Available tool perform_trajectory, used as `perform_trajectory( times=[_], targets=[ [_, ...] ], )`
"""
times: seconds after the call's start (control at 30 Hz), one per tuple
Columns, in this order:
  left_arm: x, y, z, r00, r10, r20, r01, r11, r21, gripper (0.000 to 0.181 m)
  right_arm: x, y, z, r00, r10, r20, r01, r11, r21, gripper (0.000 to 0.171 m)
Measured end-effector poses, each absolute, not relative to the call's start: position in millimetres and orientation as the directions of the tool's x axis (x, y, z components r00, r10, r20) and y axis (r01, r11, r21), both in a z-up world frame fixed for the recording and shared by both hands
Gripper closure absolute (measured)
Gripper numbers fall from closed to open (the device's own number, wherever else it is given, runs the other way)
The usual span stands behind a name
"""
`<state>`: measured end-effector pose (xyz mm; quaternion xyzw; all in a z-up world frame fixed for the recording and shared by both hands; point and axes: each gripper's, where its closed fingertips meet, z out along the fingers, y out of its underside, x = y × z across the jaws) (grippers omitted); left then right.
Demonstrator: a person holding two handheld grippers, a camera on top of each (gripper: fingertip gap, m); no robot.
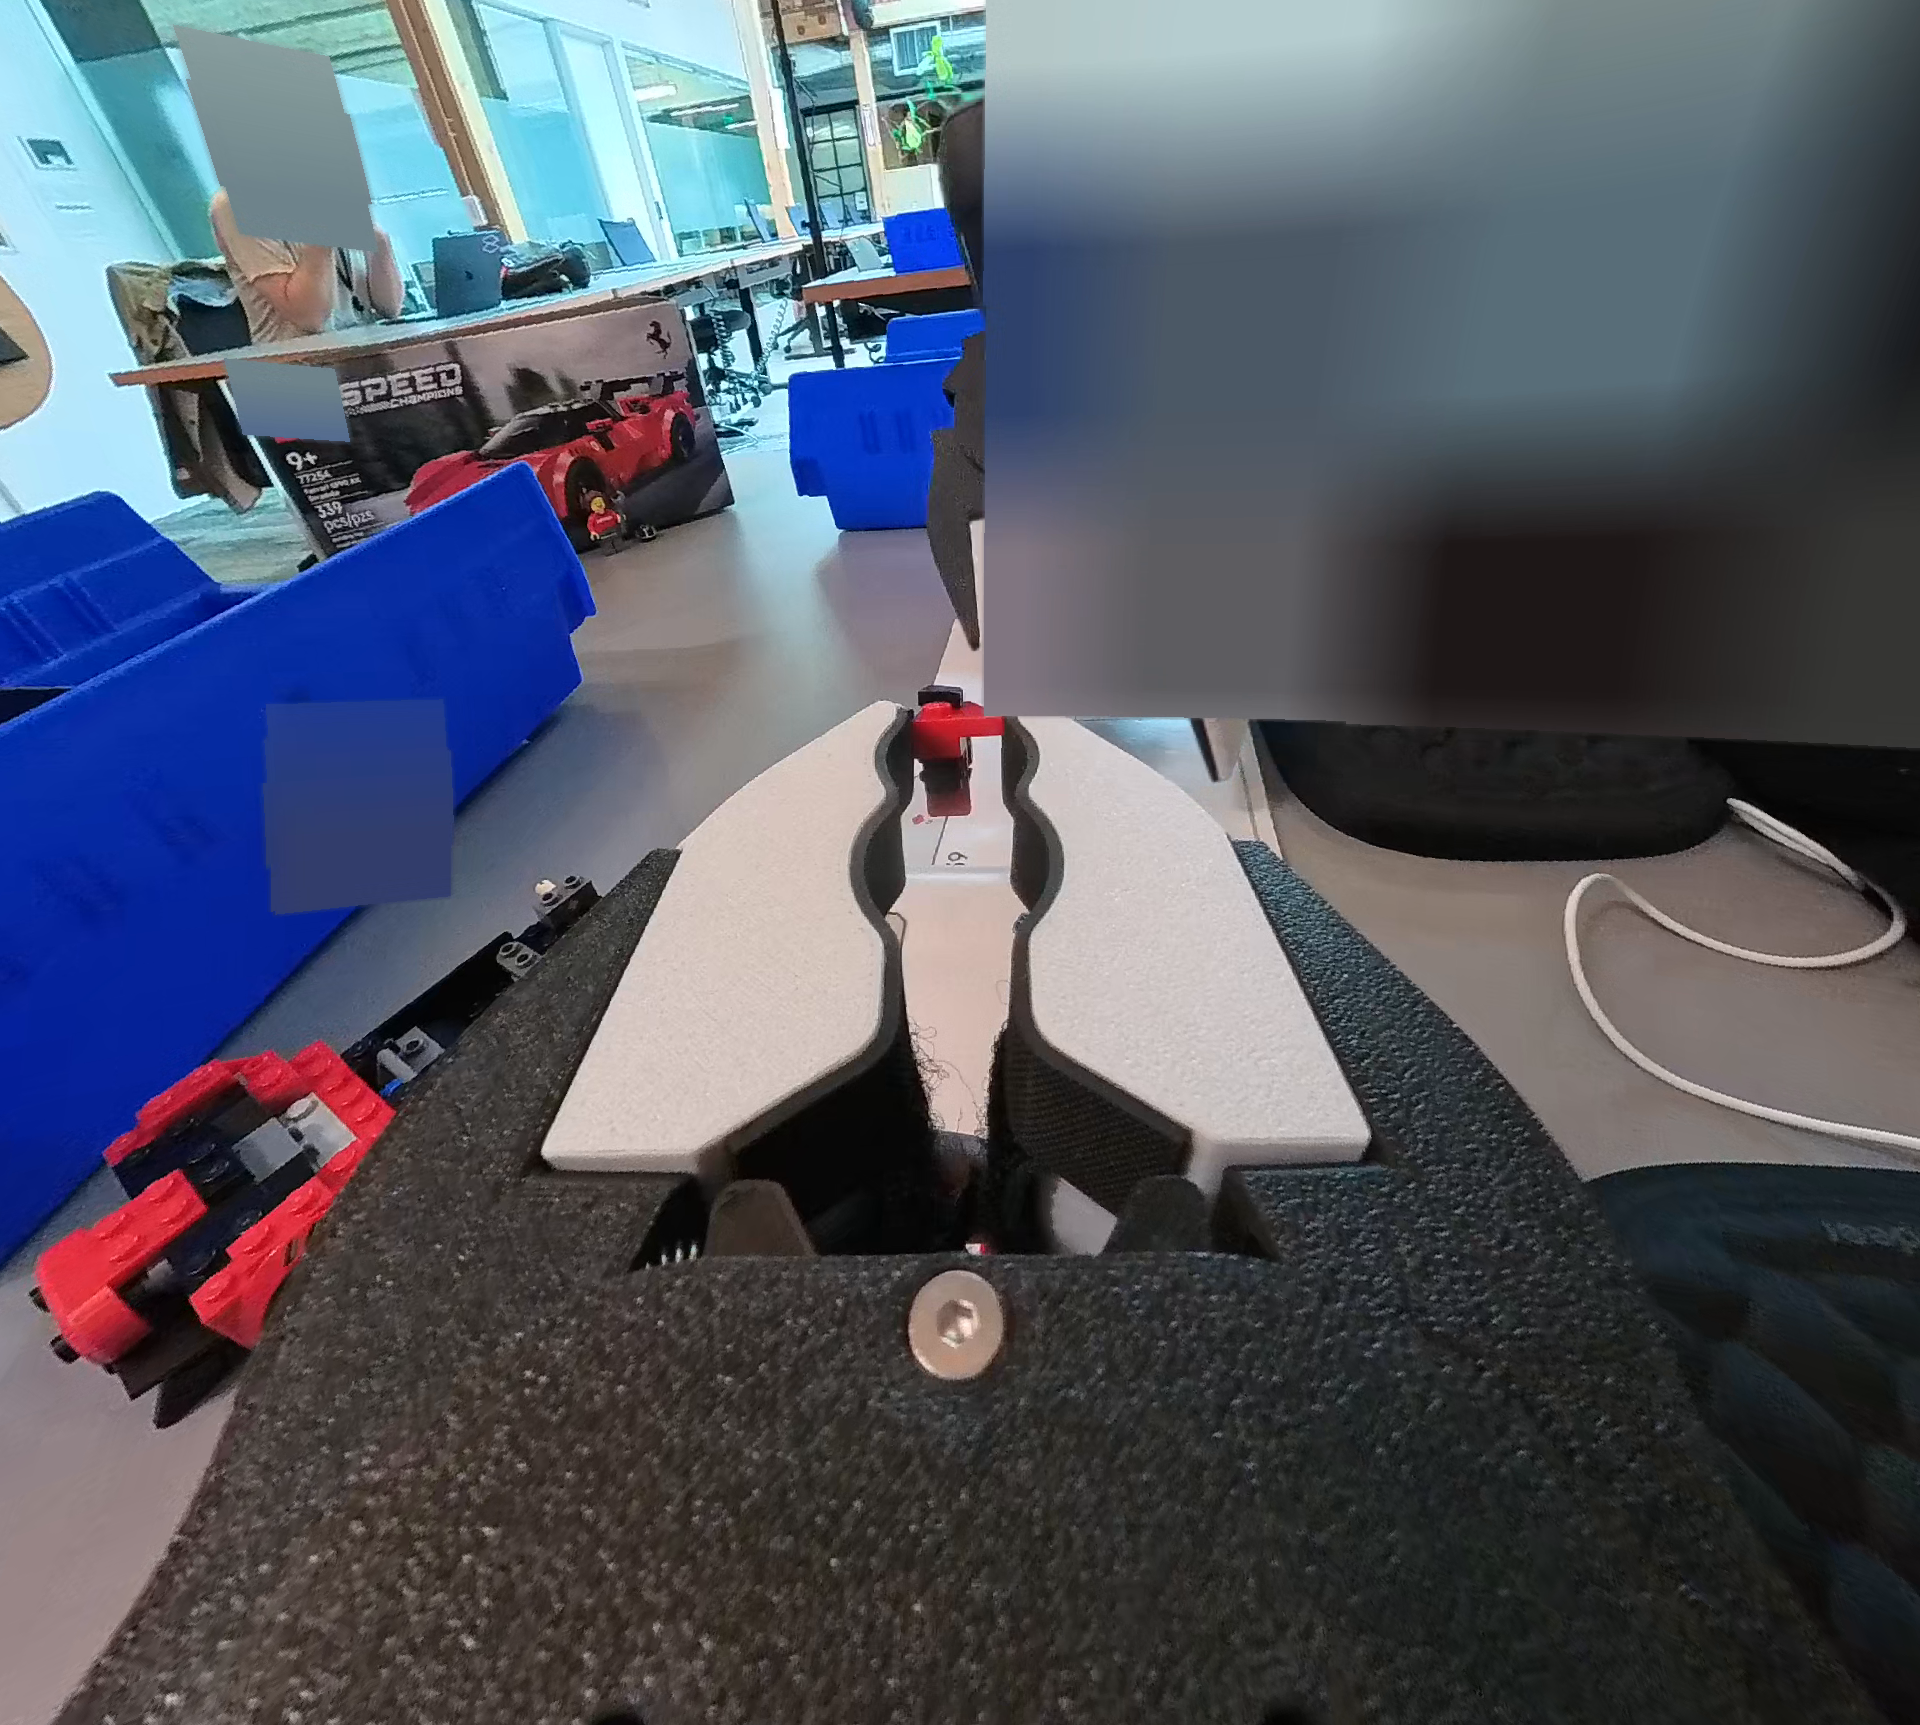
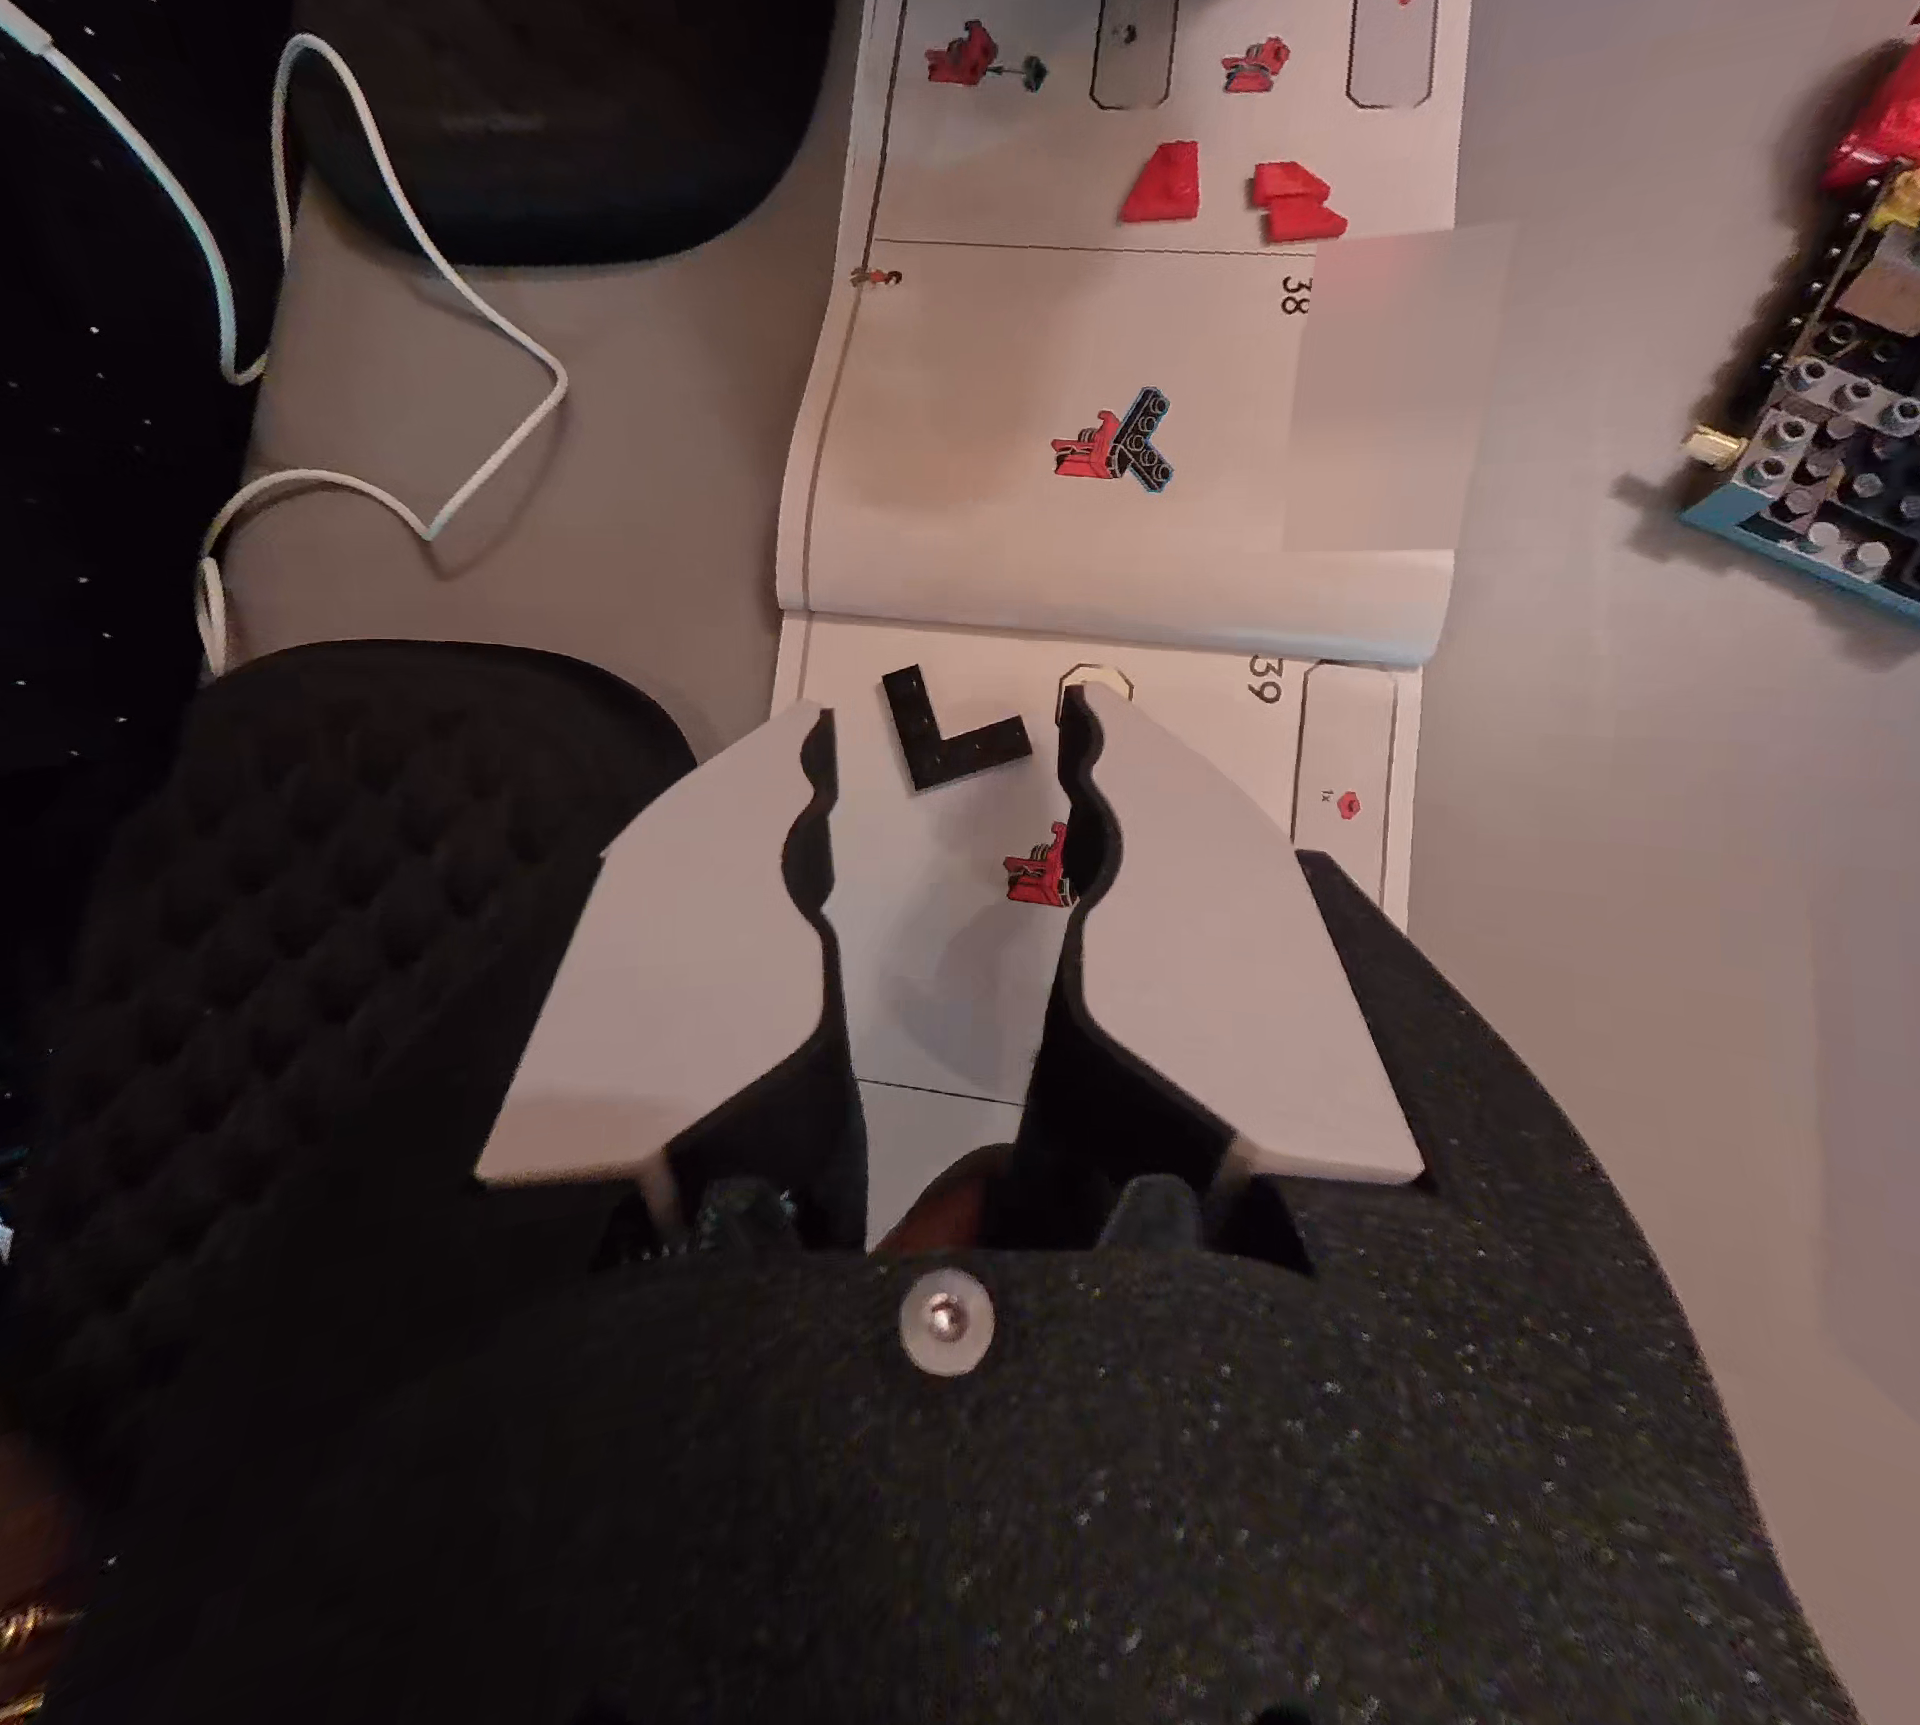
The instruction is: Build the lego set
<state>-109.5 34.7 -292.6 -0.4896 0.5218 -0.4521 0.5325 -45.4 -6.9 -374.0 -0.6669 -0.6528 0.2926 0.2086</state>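
On the grey tabletop [image 1: 727,615], far left in the left wrist view, sit blue plastic bins [image 1: 312,688], and below them the half-built red and black Lego car [image 1: 208,1197] lies beside the gripper body. Behind the bins stands the Lego set box [image 1: 520,418]. At centre the left tongs [image 1: 951,740] are nearly together, clamped on a small red and black Lego sub-assembly [image 1: 943,745] held at their tips over the instruction booklet [image 1: 961,854]. To the right a white cable [image 1: 1662,1031] loops across the surface.

From the right wrist view, the same cable [image 2: 343,304] snakes at the left beside dark padded cases [image 2: 540,65]. The open booklet [image 2: 1091,387] lies at centre — three loose red wedge pieces [image 2: 1164,184] rest on its upper page. The right tongs [image 2: 945,719] stand apart, holding nothing, hovering above a black L-shaped Lego plate [image 2: 951,735] that lies flat on the lower page between the tips. At the right edge sits the car chassis [image 2: 1839,428] — studs up, well apart from the booklet.
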Motion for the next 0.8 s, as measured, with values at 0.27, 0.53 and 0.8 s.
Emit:
perform_trajectory(
  times=[0.27,0.53,0.8],
  targets=[
    [-109,35,-293,0.050,-0.992,-0.118,-0.032,0.116,-0.993,0.166,-42,-2,-388,0.024,0.992,-0.125,0.797,-0.094,-0.597,0.146],
    [-110,38,-292,0.069,-0.991,-0.117,-0.030,0.115,-0.993,0.166,-34,17,-389,0.544,0.828,-0.132,0.672,-0.525,-0.523,0.146],
    [-109,36,-292,0.064,-0.990,-0.124,-0.032,0.122,-0.992,0.166,-31,-13,-374,0.274,0.960,-0.050,0.822,-0.261,-0.506,0.123]
  ],
)
